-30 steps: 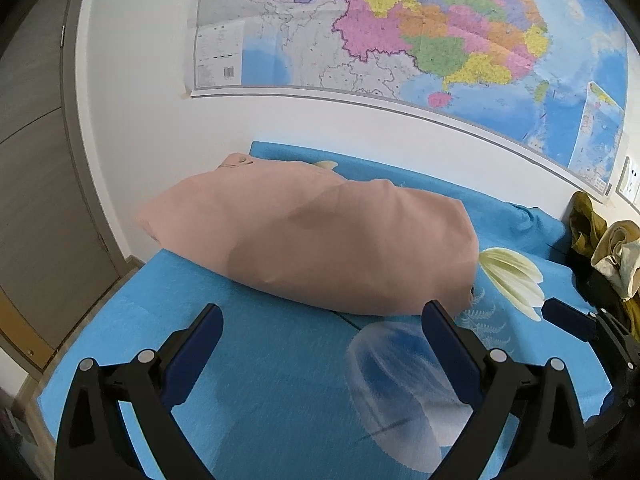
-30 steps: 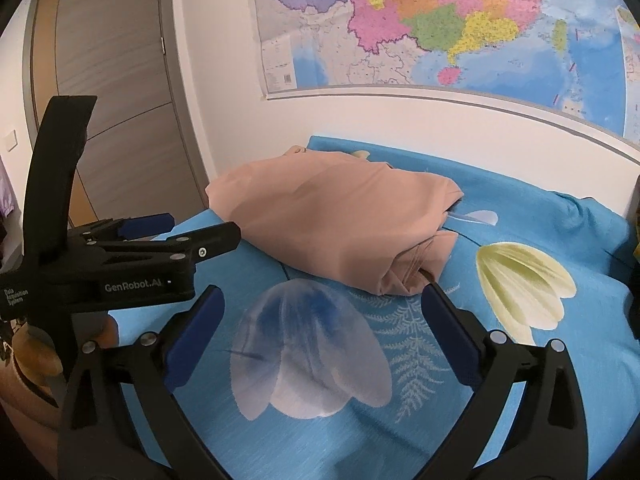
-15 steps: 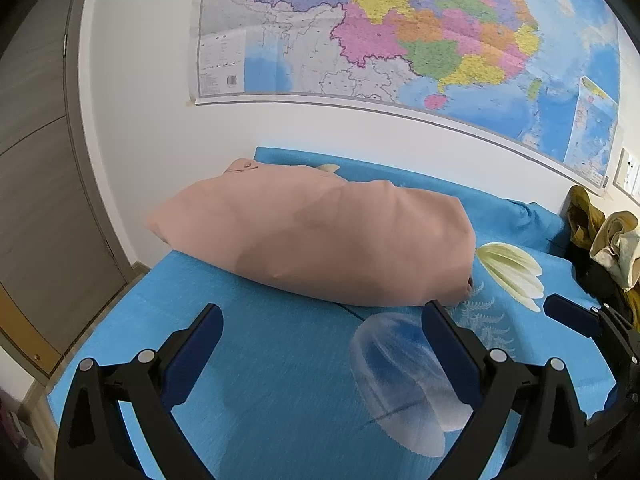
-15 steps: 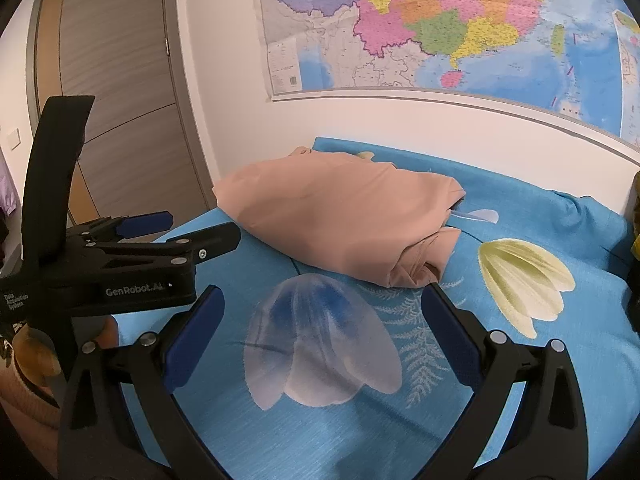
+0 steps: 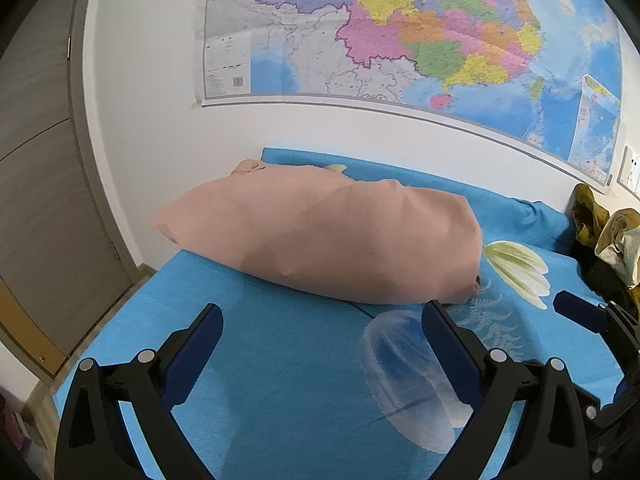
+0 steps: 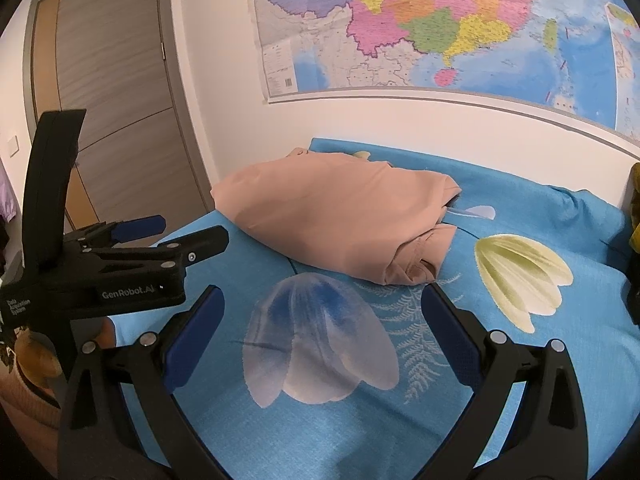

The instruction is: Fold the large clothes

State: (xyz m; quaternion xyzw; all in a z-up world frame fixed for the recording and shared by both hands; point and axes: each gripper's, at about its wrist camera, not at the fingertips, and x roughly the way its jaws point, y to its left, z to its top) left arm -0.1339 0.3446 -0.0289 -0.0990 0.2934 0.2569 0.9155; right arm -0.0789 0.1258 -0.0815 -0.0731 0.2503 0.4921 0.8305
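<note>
The left gripper [image 5: 320, 320] and right gripper [image 6: 322, 304] are both hovering spread wide and empty, while the folded pink garment [image 6: 336, 216] is lying ahead of them on the blue bed [image 5: 280, 360].

garment [image 5: 328, 240] on bed [image 5: 280, 380], map [image 5: 400, 32] behind

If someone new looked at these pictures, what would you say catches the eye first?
A folded peach-pink garment lies across the bright blue flowered bedsheet, near the wall. Above it hangs a large colourful map. Both tools, left and right, hang open and empty over the sheet.
</note>
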